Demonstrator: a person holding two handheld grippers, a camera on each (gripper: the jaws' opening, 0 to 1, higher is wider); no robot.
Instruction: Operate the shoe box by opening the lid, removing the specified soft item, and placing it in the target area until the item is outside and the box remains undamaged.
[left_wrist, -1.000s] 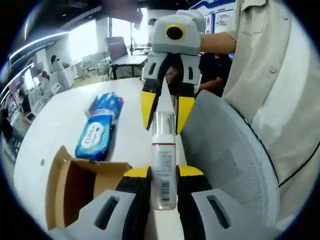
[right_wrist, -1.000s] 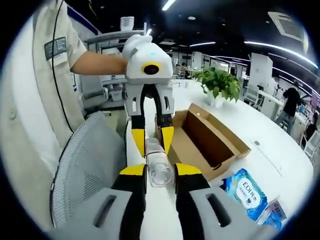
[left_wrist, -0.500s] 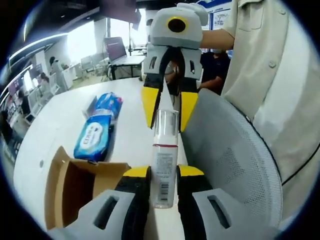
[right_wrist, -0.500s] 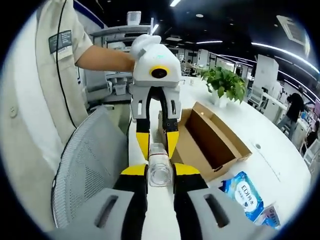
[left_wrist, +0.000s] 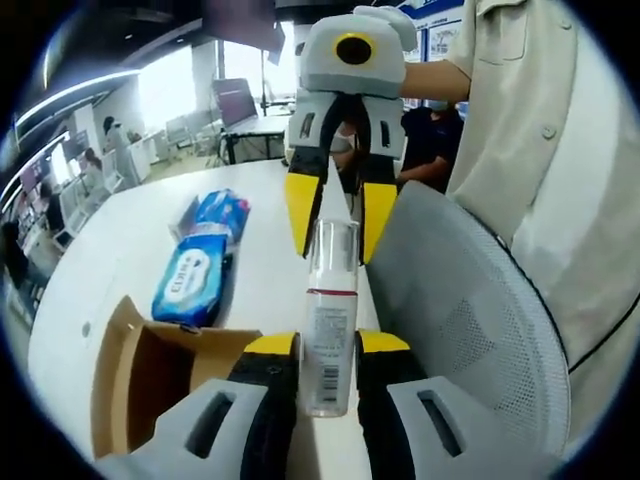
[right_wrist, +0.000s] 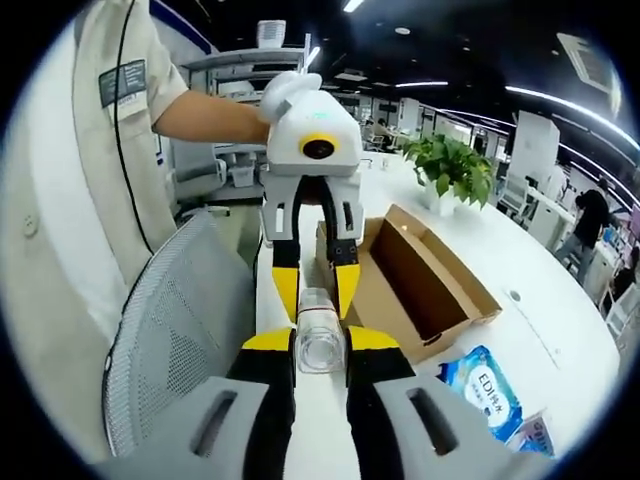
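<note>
Open shoe box (right_wrist: 415, 275) on white table (left_wrist: 110, 250), interior partly hidden. Clear bottle (left_wrist: 328, 325), label print illegible, clamped between left gripper (left_wrist: 326, 375) and right gripper (right_wrist: 320, 350) above table edge. Blue wipes pack (right_wrist: 488, 388) reads "EDI", rest cut off

bottle (left_wrist: 327, 335) clear, white label | box (right_wrist: 415, 280) brown | wipes pack (left_wrist: 192, 281) blue-white | chair (left_wrist: 470, 320) grey mesh

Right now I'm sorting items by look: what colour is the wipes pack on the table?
Blue with white label, wipes pack; clearest in left gripper view.
</note>
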